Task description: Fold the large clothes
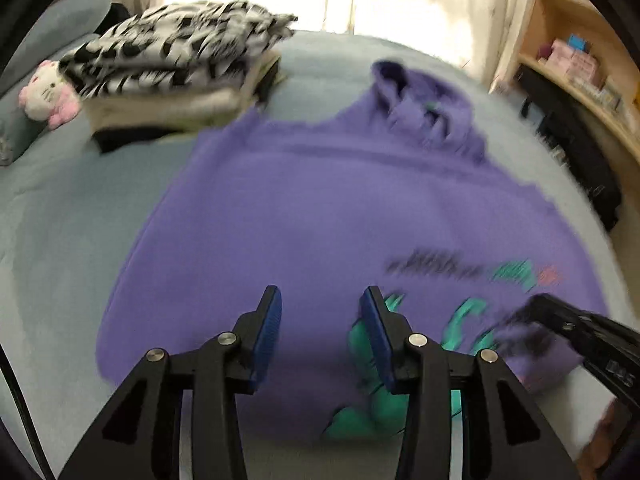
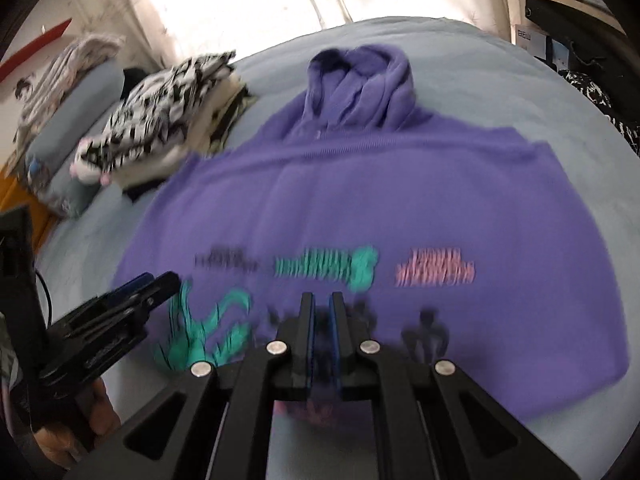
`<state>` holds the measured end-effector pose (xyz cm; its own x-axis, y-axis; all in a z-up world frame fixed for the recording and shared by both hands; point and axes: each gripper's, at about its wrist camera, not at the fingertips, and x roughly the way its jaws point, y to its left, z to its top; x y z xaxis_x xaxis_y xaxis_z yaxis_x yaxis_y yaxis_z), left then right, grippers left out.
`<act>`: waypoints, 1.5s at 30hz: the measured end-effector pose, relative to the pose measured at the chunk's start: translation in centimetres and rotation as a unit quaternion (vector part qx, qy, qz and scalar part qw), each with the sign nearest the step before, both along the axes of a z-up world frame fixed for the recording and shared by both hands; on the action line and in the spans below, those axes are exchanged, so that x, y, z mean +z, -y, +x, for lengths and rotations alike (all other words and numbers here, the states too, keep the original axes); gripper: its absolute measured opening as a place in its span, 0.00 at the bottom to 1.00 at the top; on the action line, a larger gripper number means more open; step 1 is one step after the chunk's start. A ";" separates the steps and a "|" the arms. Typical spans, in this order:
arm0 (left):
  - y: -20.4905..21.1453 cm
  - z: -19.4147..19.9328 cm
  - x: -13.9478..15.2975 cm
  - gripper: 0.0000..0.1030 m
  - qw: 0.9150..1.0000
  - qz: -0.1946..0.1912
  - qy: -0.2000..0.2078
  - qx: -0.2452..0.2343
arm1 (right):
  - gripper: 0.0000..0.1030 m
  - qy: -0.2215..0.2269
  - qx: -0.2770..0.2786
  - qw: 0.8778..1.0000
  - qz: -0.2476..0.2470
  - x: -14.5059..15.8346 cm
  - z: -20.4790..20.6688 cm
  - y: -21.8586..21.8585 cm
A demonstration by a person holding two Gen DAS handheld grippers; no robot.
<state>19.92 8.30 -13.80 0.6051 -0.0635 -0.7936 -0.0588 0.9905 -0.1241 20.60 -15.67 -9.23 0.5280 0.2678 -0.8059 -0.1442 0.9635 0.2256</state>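
A purple hoodie (image 1: 320,216) with teal, pink and black print lies flat on the light blue bed, hood at the far end; it also shows in the right wrist view (image 2: 360,208). My left gripper (image 1: 320,300) is open and empty just above the hoodie's near hem. My right gripper (image 2: 322,304) has its jaws nearly closed on a fold of the hoodie's near hem. It also shows in the left wrist view (image 1: 532,320) at the right, at the cloth. The left gripper shows in the right wrist view (image 2: 156,280).
A stack of folded clothes (image 1: 180,72) topped by a black-and-white garment sits at the far left of the bed (image 1: 60,240), beside a white and pink plush toy (image 1: 46,92). A wooden shelf (image 1: 580,72) and a dark case stand to the right.
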 end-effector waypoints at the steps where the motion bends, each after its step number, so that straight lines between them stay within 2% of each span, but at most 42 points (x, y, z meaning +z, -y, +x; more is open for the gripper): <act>1: -0.4 -0.3 -0.6 0.41 1.000 0.003 -0.003 0.004 | 0.07 -0.006 -0.007 1.000 -0.014 -0.7 -0.2 0.4; 3: -1.8 -0.7 -1.0 0.41 1.000 -0.002 0.002 0.011 | 0.06 -0.015 -0.021 1.000 -0.017 -1.7 -0.7 1.8; 5: -3.4 -0.9 -1.1 0.41 0.999 0.012 -0.002 0.031 | 0.04 -0.019 -0.039 0.999 -0.002 -2.0 -1.4 4.5; 6: -4.2 -0.8 -1.3 0.40 0.999 0.013 -0.003 0.039 | 0.04 -0.020 -0.052 0.998 -0.014 -2.0 -1.5 5.6; 8: -5.8 -1.0 -1.4 0.30 0.999 -0.008 -0.005 0.042 | 0.04 -0.018 -0.089 0.994 -0.055 -1.8 -2.0 8.4; 9: -6.4 -1.0 -1.5 0.23 0.999 -0.014 -0.008 0.041 | 0.04 -0.020 -0.101 0.993 -0.060 -1.8 -2.1 9.5; 10: -6.7 -1.2 -1.5 0.21 0.999 -0.014 -0.009 0.043 | 0.04 -0.026 -0.118 0.991 -0.058 -1.8 -2.2 11.1; 13: -7.0 -1.6 -1.2 0.21 0.999 -0.009 -0.008 0.046 | 0.04 -0.030 -0.150 0.987 -0.046 -1.4 -2.8 14.3; 17: -7.2 -2.5 -0.8 0.21 0.998 -0.018 -0.019 0.055 | 0.06 -0.036 -0.163 0.986 -0.030 -0.6 -3.7 14.7; 20: -7.4 -3.0 -0.5 0.28 0.997 -0.037 -0.038 0.054 | 0.10 -0.040 -0.166 0.985 -0.010 -0.2 -5.3 14.5; 22: -7.7 -4.0 -0.3 0.46 0.995 -0.072 -0.048 0.049 | 0.22 -0.046 -0.170 0.984 0.013 0.0 -6.8 15.0; 24: -7.8 -5.0 0.2 0.56 0.993 -0.094 -0.044 0.048 | 0.41 -0.049 -0.176 0.982 0.038 -0.2 -7.7 15.3; 25: -7.9 -5.4 0.3 0.63 0.992 -0.104 -0.045 0.047 | 0.44 -0.053 -0.183 0.980 0.064 -0.4 -8.3 15.6; 27: -8.3 -6.2 0.1 0.68 0.988 -0.135 -0.056 0.050 | 0.47 -0.065 -0.194 0.973 0.104 -1.0 -8.7 16.1; 31: -9.5 -6.4 -2.0 0.68 0.974 -0.197 -0.081 0.072 | 0.47 -0.081 -0.220 0.958 0.163 -2.6 -8.2 16.9; 33: -10.3 -6.2 -3.3 0.68 0.967 -0.227 -0.078 0.087 | 0.47 -0.076 -0.226 0.955 0.175 -2.9 -7.5 16.9; 40: -10.7 -3.0 -4.6 0.68 0.961 -0.246 -0.015 0.125 | 0.48 -0.061 -0.240 0.957 0.148 -3.8 -3.6 15.6; 41: -10.6 -2.5 -4.8 0.67 0.960 -0.243 0.000 0.137 | 0.46 -0.059 -0.244 0.959 0.135 -3.8 -3.3 15.2; 42: -10.5 -2.1 -4.8 0.56 0.960 -0.238 0.010 0.147 | 0.43 -0.056 -0.246 0.959 0.126 -3.8 -3.2 15.0; 43: -10.5 -1.9 -4.8 0.36 0.959 -0.233 0.019 0.157 | 0.39 -0.048 -0.249 0.961 0.113 -3.5 -3.2 14.6; 45: -10.7 -1.8 -4.8 0.16 0.949 -0.263 0.031 0.169 | 0.25 -0.037 -0.248 0.963 0.102 -3.1 -3.5 14.4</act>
<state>18.16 19.05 -18.65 0.7064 -0.2348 -0.6678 -0.3380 0.7170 -0.6097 17.15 -30.08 -12.34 0.5747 0.1533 -0.8038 0.3462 0.8445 0.4086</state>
